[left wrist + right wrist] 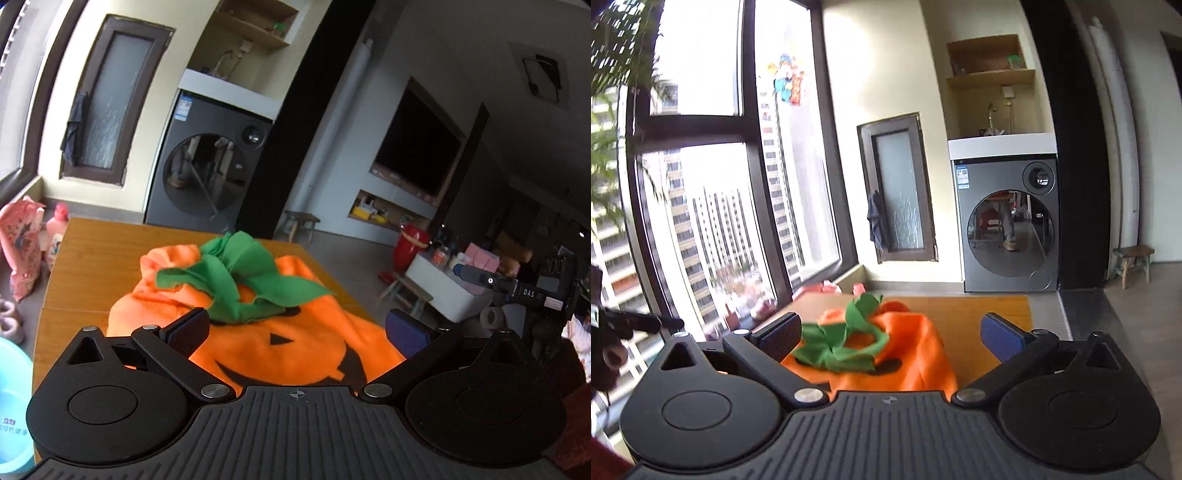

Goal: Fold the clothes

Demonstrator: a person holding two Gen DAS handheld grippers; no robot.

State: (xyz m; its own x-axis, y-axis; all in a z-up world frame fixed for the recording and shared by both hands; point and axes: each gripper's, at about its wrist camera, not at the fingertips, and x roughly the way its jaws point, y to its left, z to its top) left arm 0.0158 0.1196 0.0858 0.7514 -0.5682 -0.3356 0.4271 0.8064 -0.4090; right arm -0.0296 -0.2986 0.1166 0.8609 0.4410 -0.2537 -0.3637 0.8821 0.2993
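Observation:
An orange pumpkin costume (295, 347) with a black face and a green leaf collar (243, 284) lies rumpled on the wooden table (92, 266). My left gripper (297, 334) is open and empty, held just above the garment's near side. In the right wrist view the same costume (908, 354) lies bunched with its green collar (846, 339) on top, on the table (982, 314). My right gripper (890, 336) is open and empty above the garment. The right gripper (509, 284) also shows at the right in the left wrist view.
A grey washing machine (218, 170) stands beyond the table's far edge. Detergent bottles and a pink bag (22, 251) sit on the floor at the left, with a blue basin (11, 406) near. A wooden stool (1132, 262) and a large window (701, 184) flank the area.

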